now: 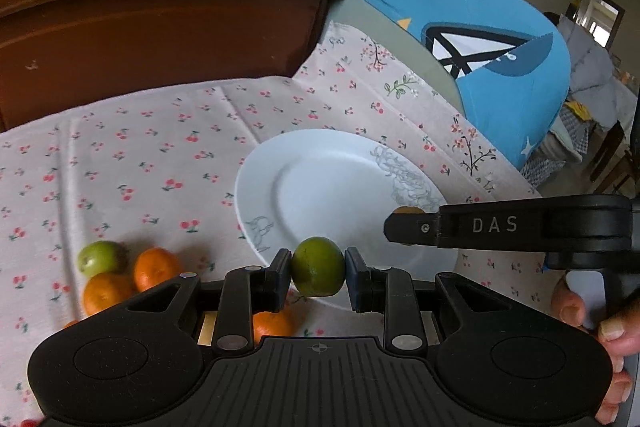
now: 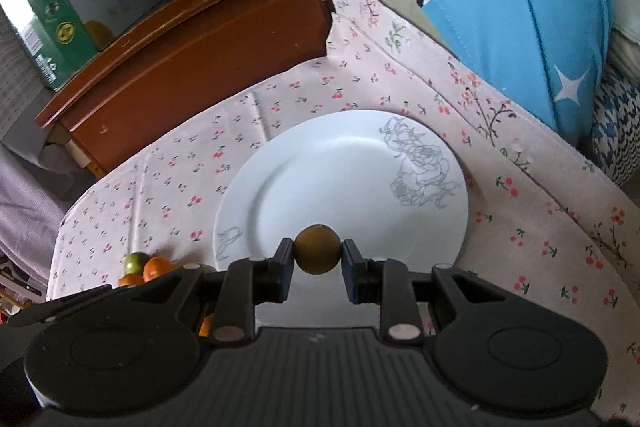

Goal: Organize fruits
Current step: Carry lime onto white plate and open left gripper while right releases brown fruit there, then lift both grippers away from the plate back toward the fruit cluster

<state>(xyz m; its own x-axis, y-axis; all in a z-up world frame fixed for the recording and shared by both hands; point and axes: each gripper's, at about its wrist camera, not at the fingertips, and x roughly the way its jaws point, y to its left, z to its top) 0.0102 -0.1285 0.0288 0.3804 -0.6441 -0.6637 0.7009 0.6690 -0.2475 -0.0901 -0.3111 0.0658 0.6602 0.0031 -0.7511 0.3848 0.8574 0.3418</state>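
Left wrist view: left gripper (image 1: 318, 279) is clamped on a green fruit (image 1: 318, 265) over the near rim of the white plate (image 1: 320, 183). Right gripper (image 2: 318, 269) pinches a darker, brownish-orange fruit (image 2: 317, 249) above the plate too; plate has no fruit on it yet. Risk: both tools crowd one spot, could bump w/ each other; round fruit dropped from height may roll off onto the cloth (image 1: 140, 147). Loose pile of fruit (image 1: 120, 275) at left is partly hidden behind the gripper body, count unclear. Person's hand (image 1: 600, 339) cut off at frame edge.
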